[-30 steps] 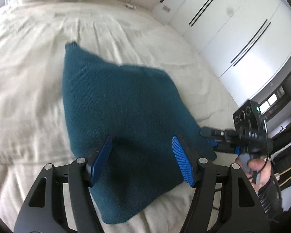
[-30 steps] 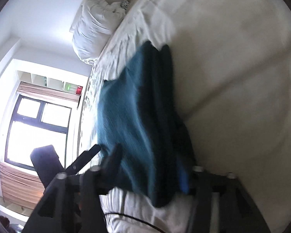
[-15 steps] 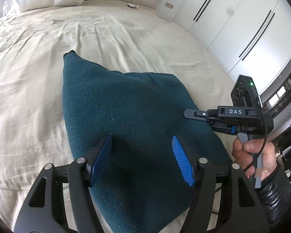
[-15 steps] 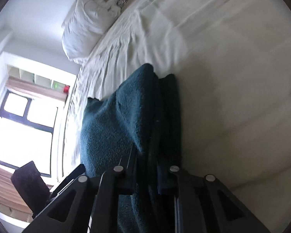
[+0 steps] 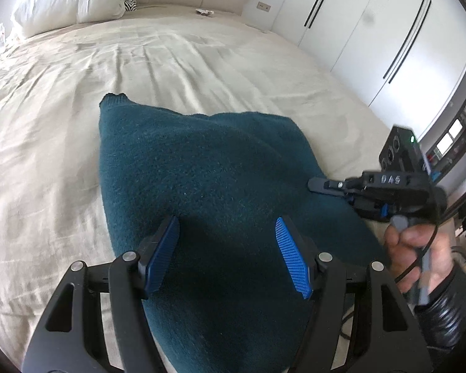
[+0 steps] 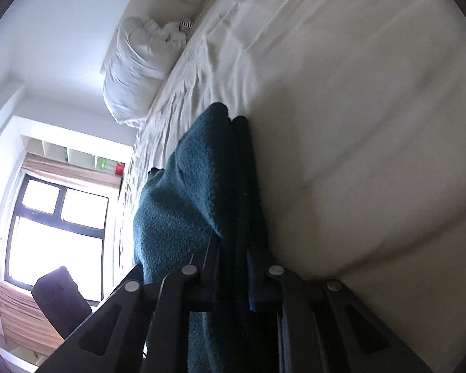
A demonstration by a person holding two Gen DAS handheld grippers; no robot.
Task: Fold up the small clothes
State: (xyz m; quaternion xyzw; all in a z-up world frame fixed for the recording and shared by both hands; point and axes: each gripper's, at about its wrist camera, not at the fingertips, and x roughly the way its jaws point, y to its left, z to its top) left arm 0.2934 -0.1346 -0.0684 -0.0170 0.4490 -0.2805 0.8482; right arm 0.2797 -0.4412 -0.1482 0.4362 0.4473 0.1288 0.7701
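Right wrist | right claw (image 6: 233, 267) clamped on teal knit (image 6: 183, 205) | left claw (image 5: 226, 248) released above it

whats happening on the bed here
A person is folding a teal knitted garment on a cream bed, with a handheld tool in each hand. The right tool is shut on the garment's edge, pinching several layers. The left tool hovers open above the near part of the garment, gripping nothing.
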